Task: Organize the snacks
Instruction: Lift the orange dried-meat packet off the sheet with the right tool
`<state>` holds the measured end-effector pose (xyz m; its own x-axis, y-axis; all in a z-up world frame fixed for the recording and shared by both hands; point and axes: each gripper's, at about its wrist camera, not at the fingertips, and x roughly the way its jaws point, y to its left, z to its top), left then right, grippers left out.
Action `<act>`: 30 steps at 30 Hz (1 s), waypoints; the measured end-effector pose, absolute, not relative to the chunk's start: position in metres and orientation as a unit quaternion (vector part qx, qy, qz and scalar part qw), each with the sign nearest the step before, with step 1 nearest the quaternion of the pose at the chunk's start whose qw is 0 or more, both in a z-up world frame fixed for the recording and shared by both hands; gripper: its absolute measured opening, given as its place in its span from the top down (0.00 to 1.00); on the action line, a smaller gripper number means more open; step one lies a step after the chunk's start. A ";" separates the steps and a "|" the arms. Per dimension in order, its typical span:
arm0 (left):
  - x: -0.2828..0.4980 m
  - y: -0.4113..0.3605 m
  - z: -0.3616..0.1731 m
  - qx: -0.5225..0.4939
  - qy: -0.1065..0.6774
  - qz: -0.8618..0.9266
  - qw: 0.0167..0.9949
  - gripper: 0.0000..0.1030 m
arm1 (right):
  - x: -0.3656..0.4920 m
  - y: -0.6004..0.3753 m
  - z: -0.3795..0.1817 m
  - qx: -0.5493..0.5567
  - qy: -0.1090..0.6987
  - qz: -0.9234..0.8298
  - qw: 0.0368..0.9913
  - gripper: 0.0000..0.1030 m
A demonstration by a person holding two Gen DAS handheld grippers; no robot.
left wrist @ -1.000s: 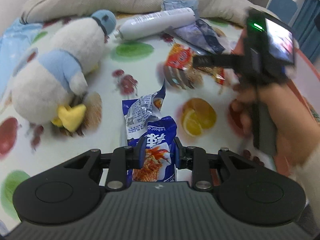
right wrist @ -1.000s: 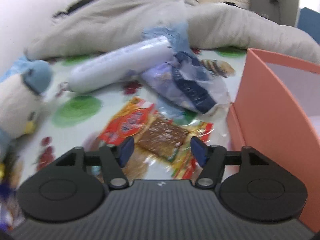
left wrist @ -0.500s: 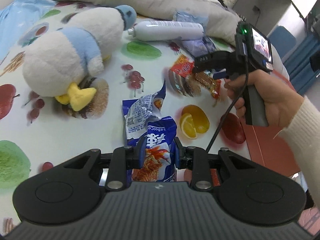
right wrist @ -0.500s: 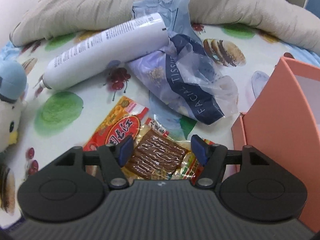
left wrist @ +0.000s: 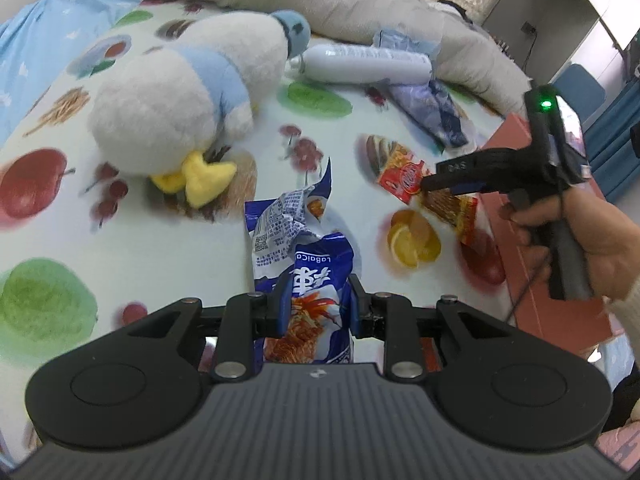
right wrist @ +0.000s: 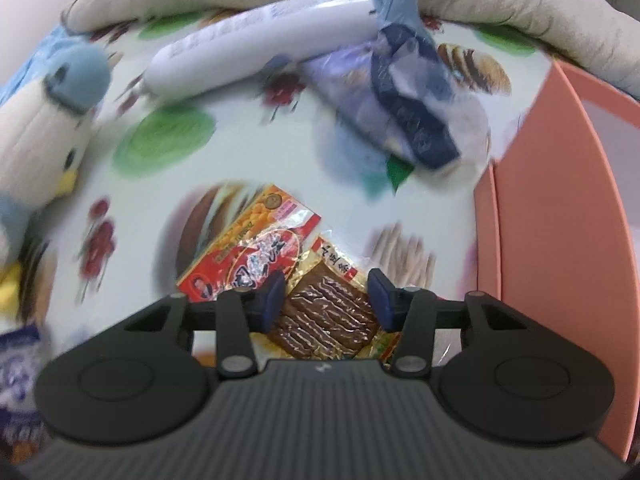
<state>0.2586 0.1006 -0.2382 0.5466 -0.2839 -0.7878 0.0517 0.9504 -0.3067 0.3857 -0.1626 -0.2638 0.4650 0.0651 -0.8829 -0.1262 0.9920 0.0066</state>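
Your left gripper (left wrist: 316,300) is clamped on the blue bag (left wrist: 304,264); its crumpled top sticks out ahead of the fingers, over the bedsheet (left wrist: 224,256). Your right gripper (right wrist: 326,294) has its jaws set against the sides of the red pack (right wrist: 304,280), fingers flanking the clear window with the brown strips. From the left view the pack looks raised off the sheet, so I judge it held, though lightly.

Risks:
- The hold on the red pack is near one end; the free end droops, and slick film could slide out on a quick swing.
- The blue bag is soft and partly empty; a harder squeeze would crush the contents, and the loose top may snag.
- Both grippers are near each other; crossing paths could knock one pack loose.

Edges and room: the pink box (right wrist: 560,200) stands just right of the right gripper, wall upright, so the pack must clear the rim. The tissue pack (right wrist: 404,108) and white tube (right wrist: 260,36) lie ahead, the plush (left wrist: 180,92) well to the left. Open sheet lies between plush and box.
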 end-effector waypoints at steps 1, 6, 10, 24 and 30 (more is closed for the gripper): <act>0.255 0.100 -0.240 -0.125 0.467 -0.097 0.870 0.70 | 0.376 -0.161 -0.264 -0.031 0.515 0.058 0.854 0.53; 0.235 0.095 -0.240 -0.113 0.467 -0.099 0.871 0.70 | 0.320 -0.154 -0.263 -0.039 0.518 0.075 0.851 0.53; 0.225 0.092 -0.242 -0.116 0.468 -0.102 0.870 0.70 | 0.275 -0.154 -0.261 -0.014 0.518 0.079 0.852 0.53; 0.197 0.079 -0.243 -0.120 0.488 -0.149 0.851 0.56 | 0.161 -0.173 -0.253 0.047 0.504 0.088 0.858 0.55; 0.190 0.076 -0.236 -0.116 0.472 -0.133 0.864 0.12 | 0.151 -0.191 -0.242 0.039 0.488 0.136 0.861 0.44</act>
<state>0.1898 0.0759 -0.2360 0.5180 -0.3396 -0.7850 0.1212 0.9377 -0.3257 0.1507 -0.1907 -0.2418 0.4866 0.2728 -0.8299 -0.1965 0.9598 0.2002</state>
